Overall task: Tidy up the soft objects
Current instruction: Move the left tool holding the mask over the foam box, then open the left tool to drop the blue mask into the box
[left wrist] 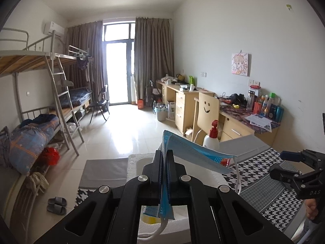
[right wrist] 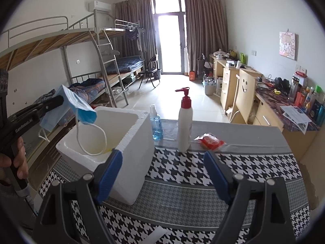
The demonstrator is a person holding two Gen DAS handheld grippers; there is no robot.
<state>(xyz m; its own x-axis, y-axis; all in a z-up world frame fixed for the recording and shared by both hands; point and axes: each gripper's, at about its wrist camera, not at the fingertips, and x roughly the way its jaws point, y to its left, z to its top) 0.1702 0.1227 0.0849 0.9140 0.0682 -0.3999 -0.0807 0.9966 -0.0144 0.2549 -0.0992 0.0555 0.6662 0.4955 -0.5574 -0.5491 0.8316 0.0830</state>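
My left gripper (left wrist: 164,154) is shut on a blue face mask (left wrist: 191,152), which sticks out past its fingertips with white ear loops dangling. In the right wrist view that left gripper (right wrist: 61,99) holds the mask (right wrist: 81,109) over the open white foam box (right wrist: 130,138), one loop hanging into the box. My right gripper (right wrist: 162,162) stands open above the houndstooth tablecloth (right wrist: 254,168), nothing between its blue pads. It shows at the right edge in the left wrist view as the right gripper (left wrist: 278,162). A red packet (right wrist: 210,141) lies on the table.
A white pump bottle (right wrist: 184,126) with a red cap and a small blue spray bottle (right wrist: 156,125) stand behind the box. Beyond the table are a wooden chair (right wrist: 244,93), a cluttered desk (right wrist: 284,105) on the right and bunk beds (right wrist: 97,65) on the left.
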